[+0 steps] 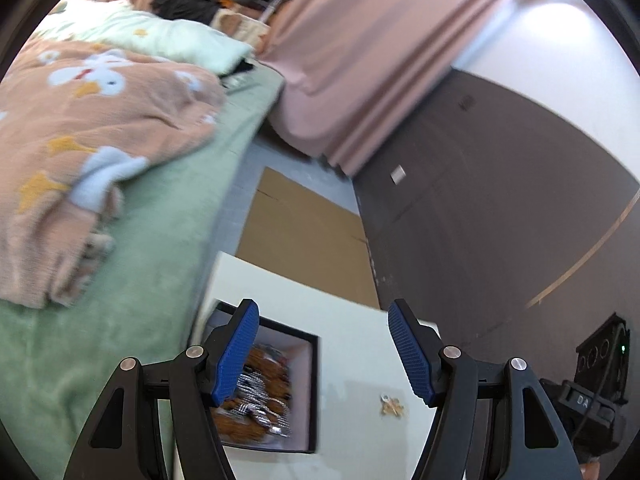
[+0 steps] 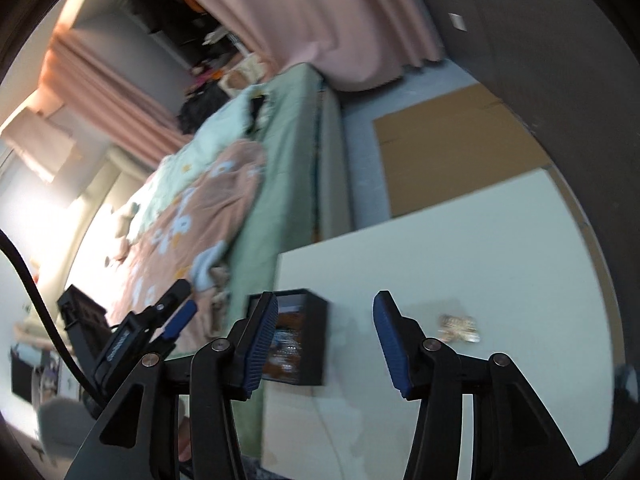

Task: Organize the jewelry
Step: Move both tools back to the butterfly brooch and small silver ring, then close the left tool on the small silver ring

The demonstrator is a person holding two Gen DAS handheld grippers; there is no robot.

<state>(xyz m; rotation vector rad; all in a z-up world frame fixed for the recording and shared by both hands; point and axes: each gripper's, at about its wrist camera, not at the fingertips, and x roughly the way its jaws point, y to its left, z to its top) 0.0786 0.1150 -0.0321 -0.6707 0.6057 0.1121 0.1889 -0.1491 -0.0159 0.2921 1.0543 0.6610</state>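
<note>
both grippers, left (image 1: 324, 348) and right (image 2: 326, 344), hang with jaws spread, empty. best come straight down on the loose trinket (image 1: 391, 405), pinch lightly, then carry it to the box (image 1: 312, 396).

Black linkage arms, silver pivot screws, ribbed blue pads (image 1: 236, 354), black cable (image 2: 38, 312)

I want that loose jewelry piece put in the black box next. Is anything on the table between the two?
Nothing visible. The jewelry piece lies alone on the white table, with only bare tabletop between it and the black box, which is open on top.
</note>
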